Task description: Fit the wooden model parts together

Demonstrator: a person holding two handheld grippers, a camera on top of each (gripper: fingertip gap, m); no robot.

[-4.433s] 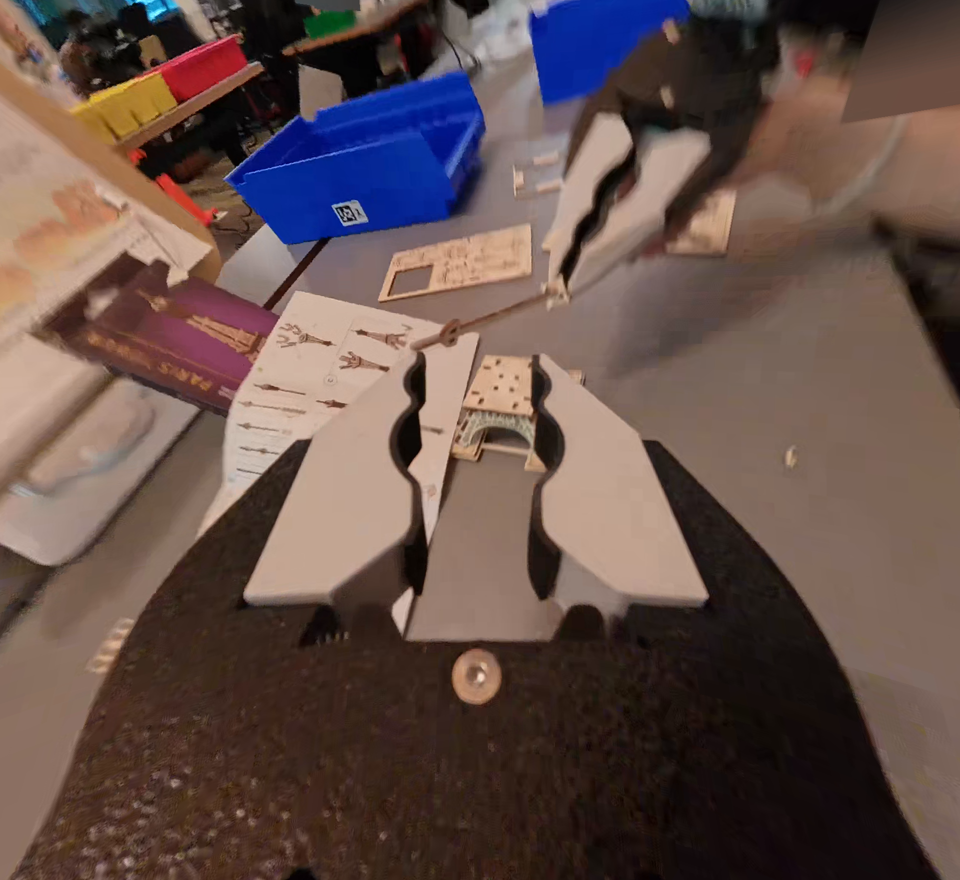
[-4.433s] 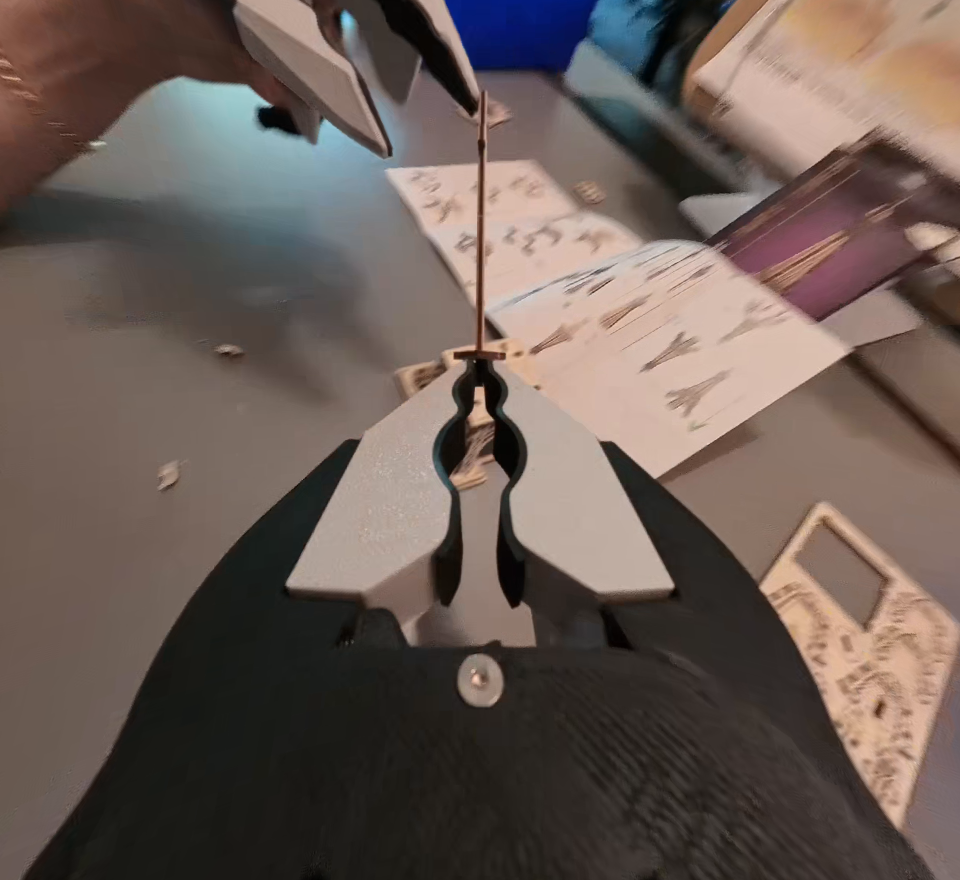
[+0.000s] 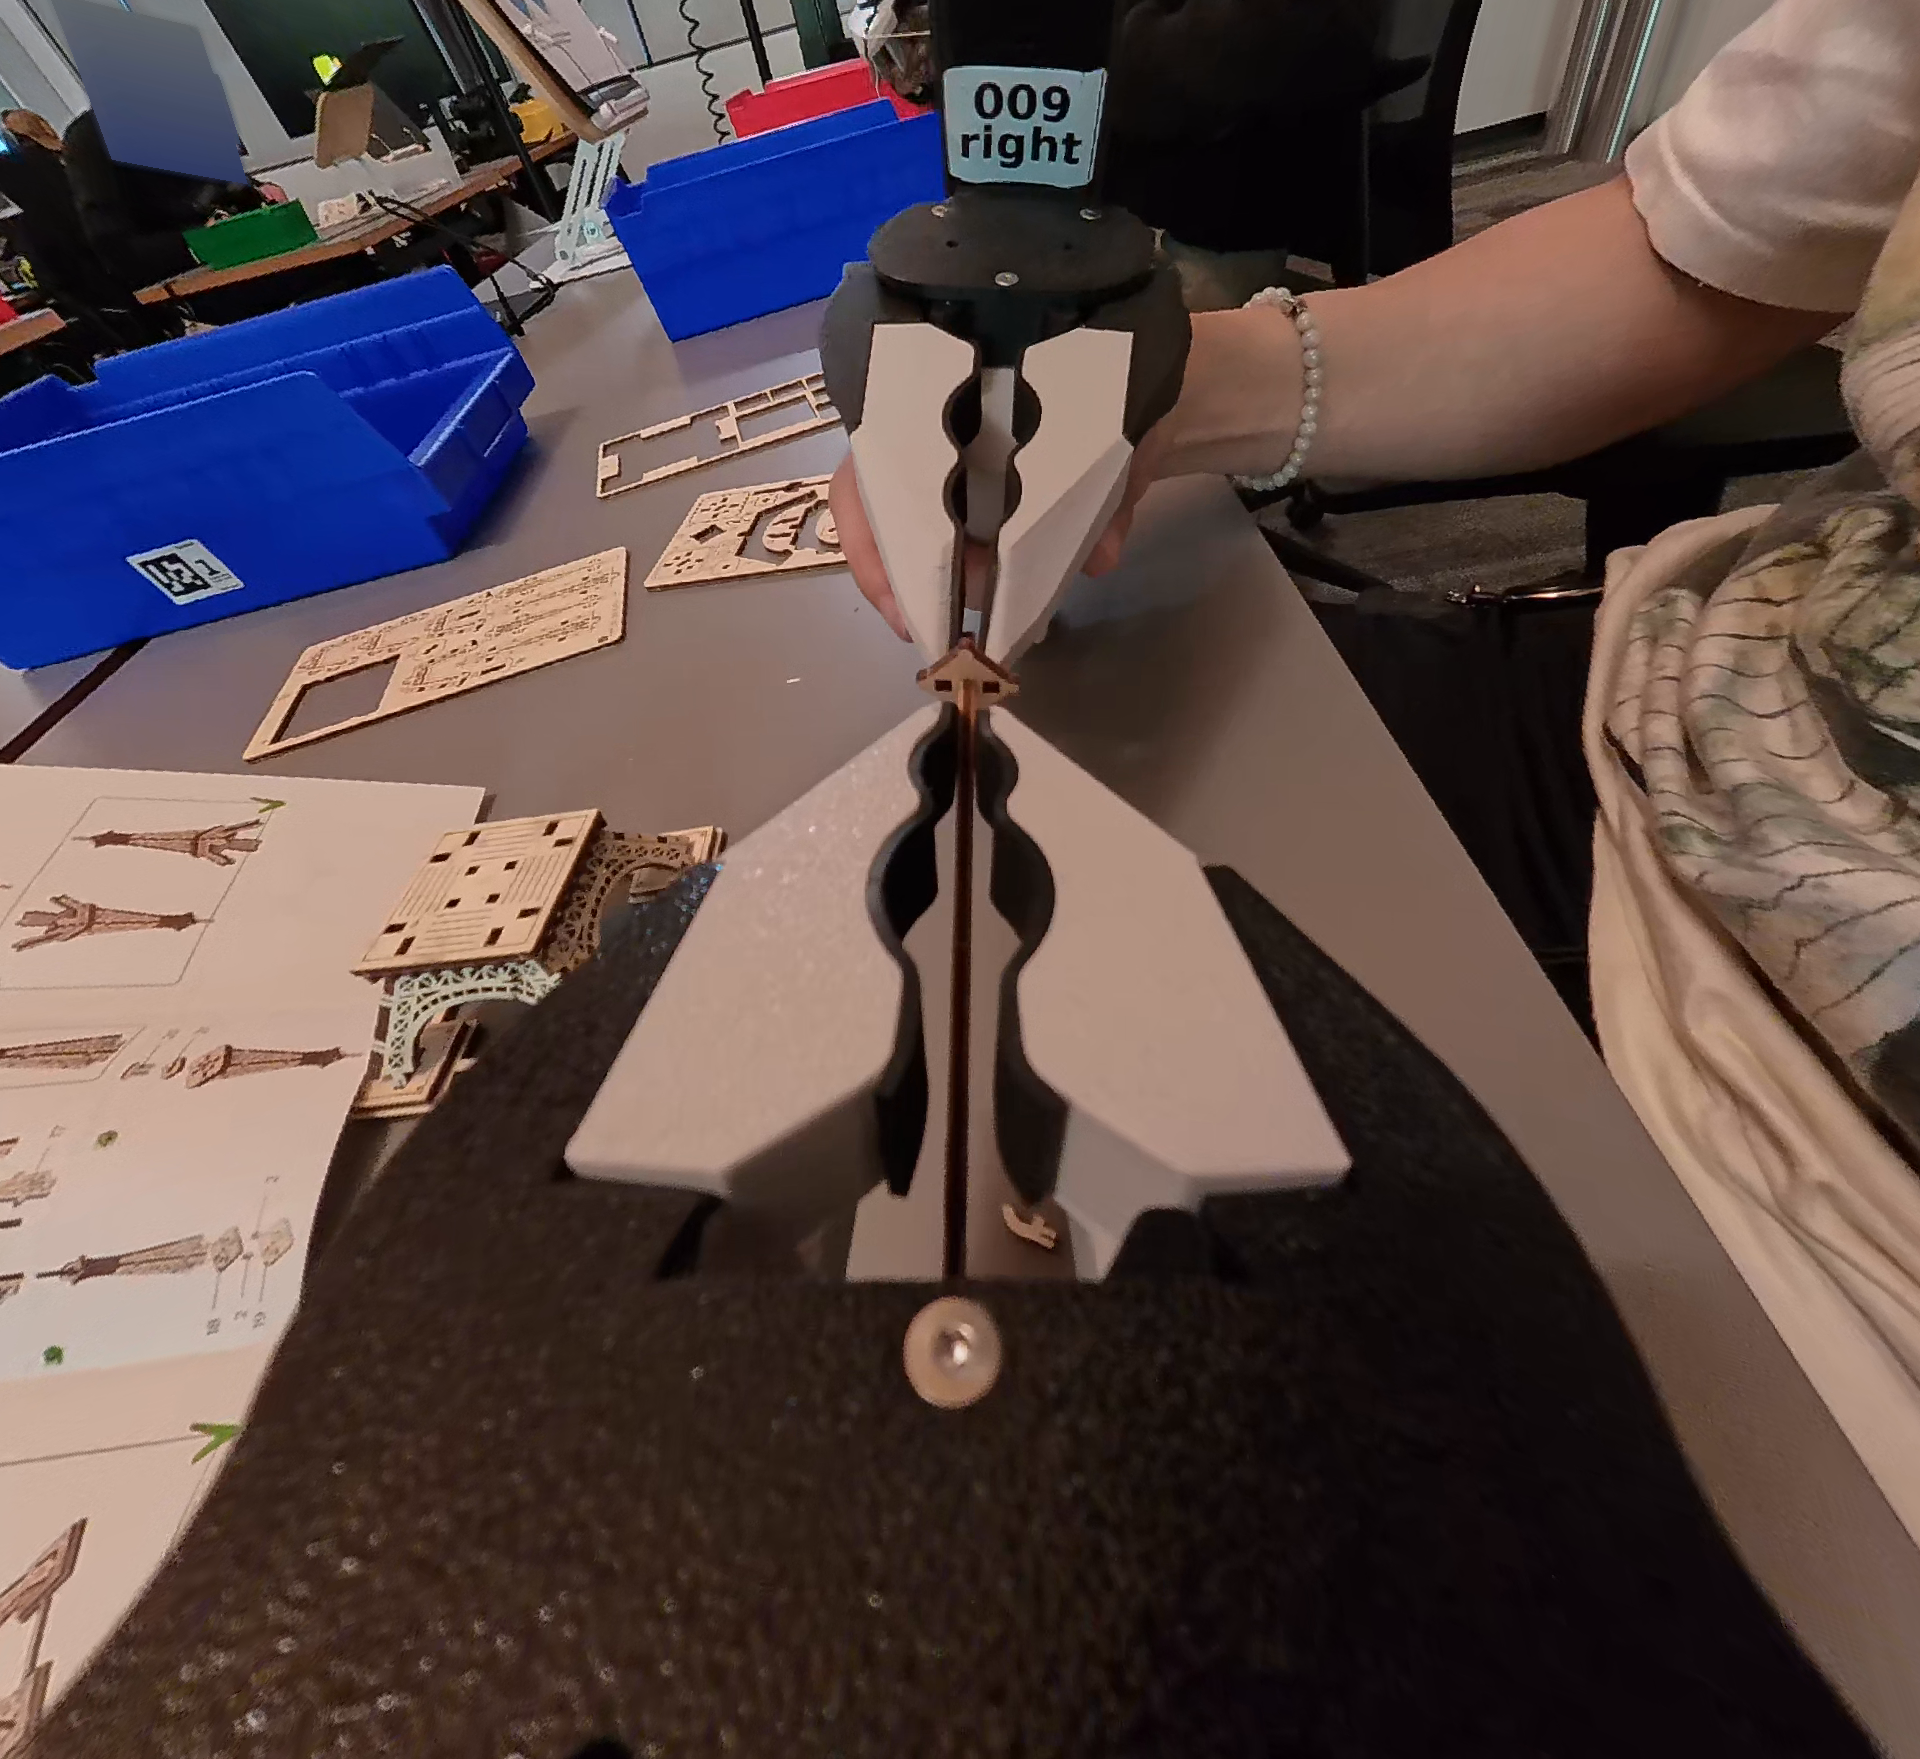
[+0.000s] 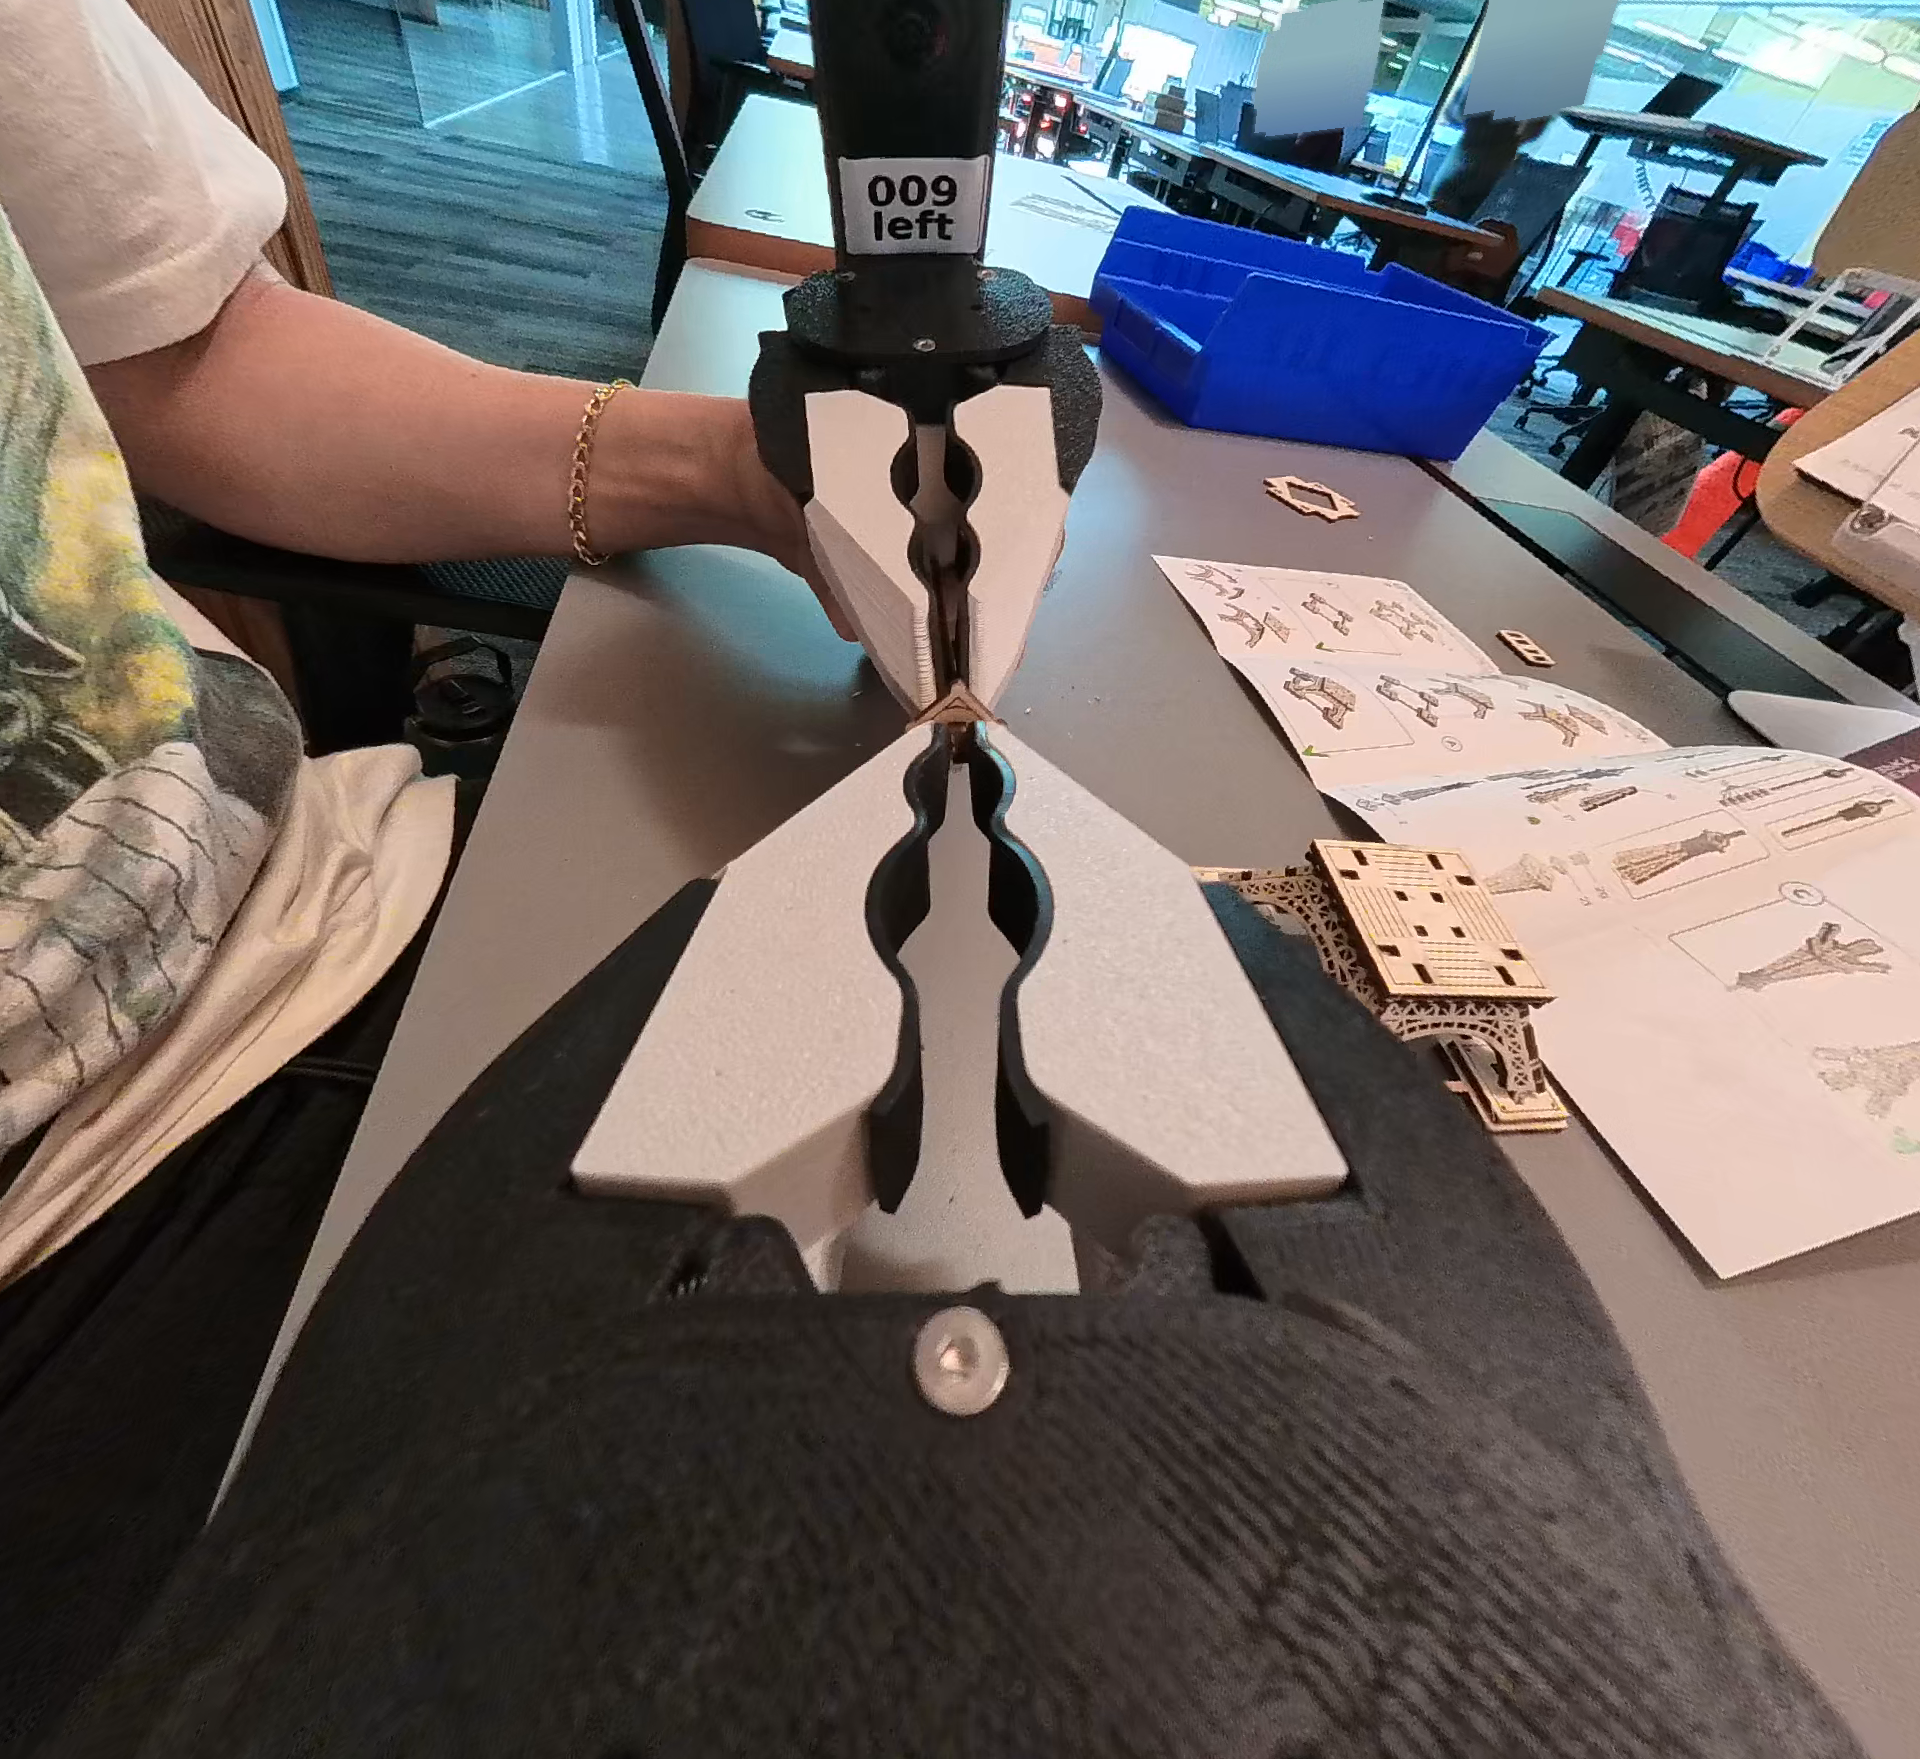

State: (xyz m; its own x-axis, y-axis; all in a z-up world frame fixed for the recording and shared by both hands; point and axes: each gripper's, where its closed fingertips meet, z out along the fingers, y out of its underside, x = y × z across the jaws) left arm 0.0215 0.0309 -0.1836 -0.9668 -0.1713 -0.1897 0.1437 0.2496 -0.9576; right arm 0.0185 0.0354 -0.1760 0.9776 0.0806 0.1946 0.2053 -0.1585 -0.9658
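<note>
- Left gripper (image 3: pixel 961 722): fingers pressed together on a thin wooden strip (image 3: pixel 957 982), seen edge-on, running back between the fingers toward the gripper body.
- Right gripper (image 4: pixel 951 741): faces the left one tip to tip above the grey table (image 3: pixel 1195 670); fingers closed at the tips on a small arrow-shaped wooden piece (image 3: pixel 966 673).
- The small piece sits at the front end of the strip, touching it, right between the two sets of fingertips. Whether it is fully seated cannot be told.
- Tower base (image 4: pixel 1423 971), partly built, stands on the table beside the instruction sheet (image 4: pixel 1714 982), to the right in the right wrist view.
- Flat wooden part sheets (image 3: pixel 447 649) lie farther back, near a blue bin (image 3: pixel 239 483).
- A tiny wooden offcut (image 3: pixel 1029 1226) lies on the table under the left gripper.
</note>
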